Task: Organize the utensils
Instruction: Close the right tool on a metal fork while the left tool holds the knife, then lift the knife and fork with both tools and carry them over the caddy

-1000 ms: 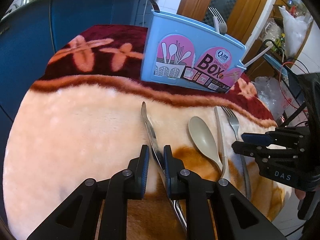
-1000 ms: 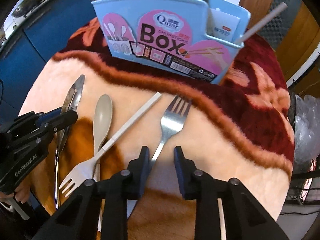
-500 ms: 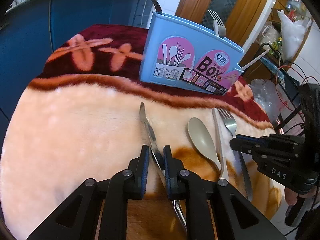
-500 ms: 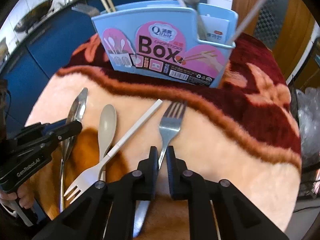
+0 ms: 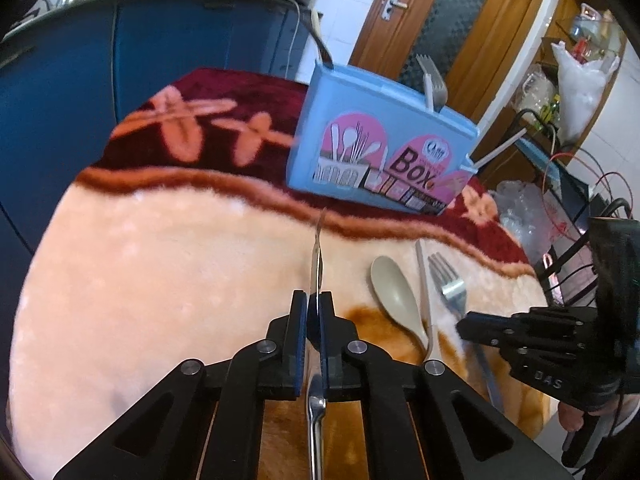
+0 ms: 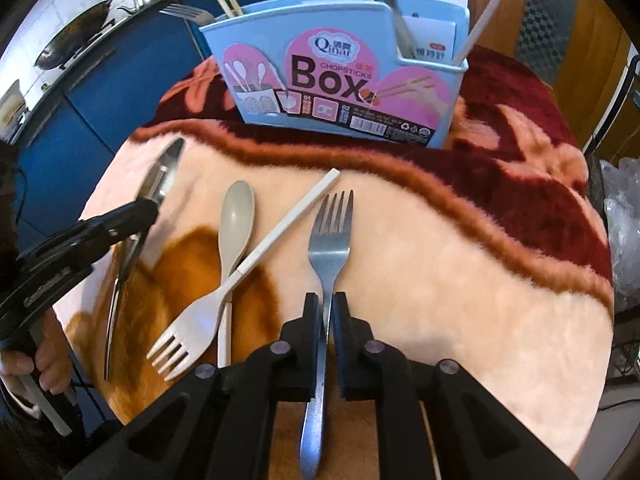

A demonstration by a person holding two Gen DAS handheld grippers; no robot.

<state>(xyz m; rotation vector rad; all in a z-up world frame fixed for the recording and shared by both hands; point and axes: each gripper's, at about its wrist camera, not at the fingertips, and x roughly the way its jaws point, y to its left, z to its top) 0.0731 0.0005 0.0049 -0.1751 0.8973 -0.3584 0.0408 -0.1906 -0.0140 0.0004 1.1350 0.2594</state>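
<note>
My left gripper (image 5: 314, 304) is shut on a metal knife (image 5: 317, 256), held edge-up a little above the blanket; the knife also shows in the right wrist view (image 6: 160, 176). My right gripper (image 6: 327, 306) is shut on the handle of a metal fork (image 6: 330, 236), tines pointing at the blue utensil box (image 6: 340, 76). The box (image 5: 380, 152) stands upright at the back and holds forks, chopsticks and a white handle. A beige spoon (image 6: 236, 220) and a white plastic fork (image 6: 240, 276) lie crossed on the blanket between the grippers.
A fluffy peach and maroon blanket (image 6: 460, 280) covers the round table. Blue cabinets (image 5: 60, 80) stand behind and to the left, with a wok (image 6: 72, 40) on the counter. A wooden door (image 5: 460, 12) and plastic bags (image 5: 580, 72) are at the right.
Both grippers closed: the left on the knife, turning it on edge and lifting it, the right on the metal fork's handle. The metal fork shifted slightly.
</note>
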